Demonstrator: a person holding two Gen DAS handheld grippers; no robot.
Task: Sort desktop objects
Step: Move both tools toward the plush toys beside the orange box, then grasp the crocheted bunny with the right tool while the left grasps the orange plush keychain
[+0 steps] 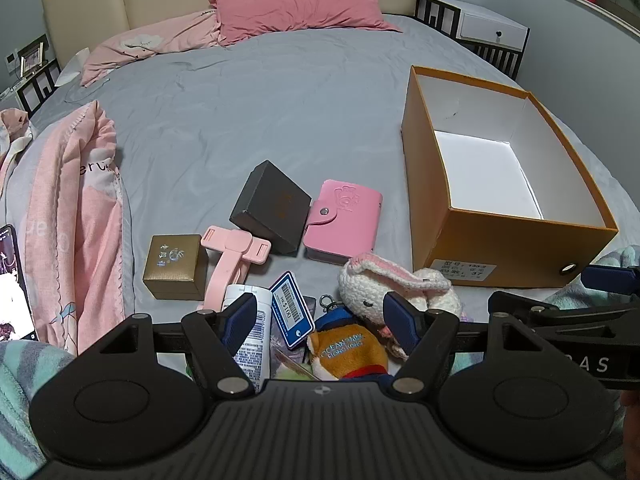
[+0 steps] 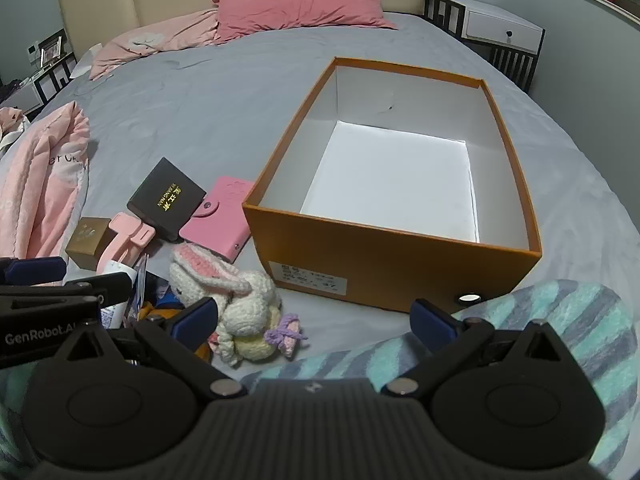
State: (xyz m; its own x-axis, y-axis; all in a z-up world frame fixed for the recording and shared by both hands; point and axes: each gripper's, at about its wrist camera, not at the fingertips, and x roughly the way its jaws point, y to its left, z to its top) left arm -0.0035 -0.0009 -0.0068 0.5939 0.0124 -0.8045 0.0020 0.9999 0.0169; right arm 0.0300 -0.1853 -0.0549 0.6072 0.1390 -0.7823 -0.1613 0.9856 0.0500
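An open, empty orange box stands on the grey bed. Left of it lies a heap: a dark box, a pink wallet, a gold box, a pink holder, a white tube, a price tag, an orange plush and a crochet rabbit. My left gripper is open above the plush and tag. My right gripper is open, between the rabbit and the orange box.
A pink quilt lies at the left, pillows at the headboard. A striped teal blanket covers the bed's near edge. A phone lies at the far left. A white nightstand stands at the back right.
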